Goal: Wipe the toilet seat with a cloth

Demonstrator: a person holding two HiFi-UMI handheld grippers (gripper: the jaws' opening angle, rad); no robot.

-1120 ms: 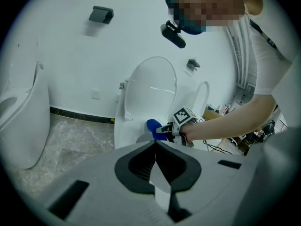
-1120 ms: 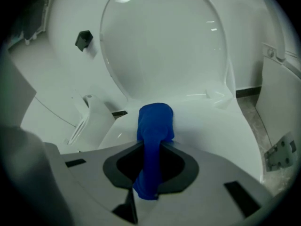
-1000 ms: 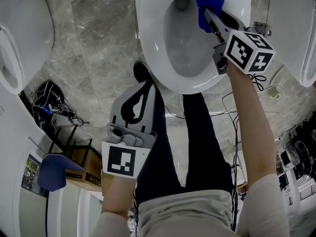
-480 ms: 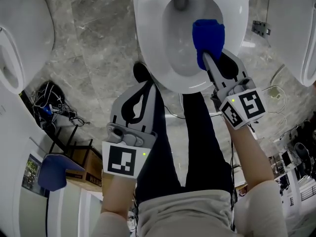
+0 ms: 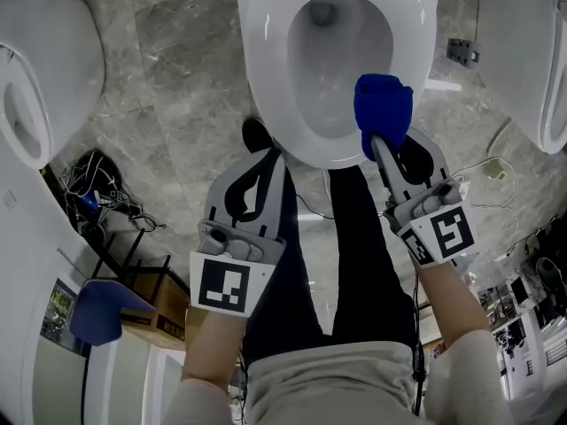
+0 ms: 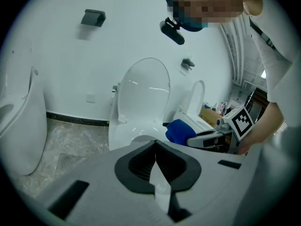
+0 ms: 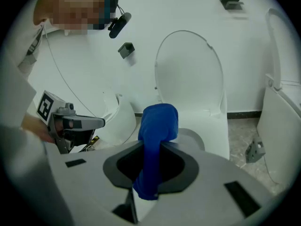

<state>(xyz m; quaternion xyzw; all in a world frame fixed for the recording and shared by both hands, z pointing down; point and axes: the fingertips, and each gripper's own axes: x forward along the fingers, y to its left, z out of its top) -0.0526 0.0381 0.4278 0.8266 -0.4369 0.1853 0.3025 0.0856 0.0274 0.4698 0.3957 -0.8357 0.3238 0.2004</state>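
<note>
The grey marble floor carries a white toilet at its far edge. A second toilet stands by the left edge, with tangled cables near it, and a third toilet by the right.

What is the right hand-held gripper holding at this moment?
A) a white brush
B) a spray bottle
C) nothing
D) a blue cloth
D: the right gripper view shows the blue cloth pinched between the jaws of the right hand-held gripper.
</note>
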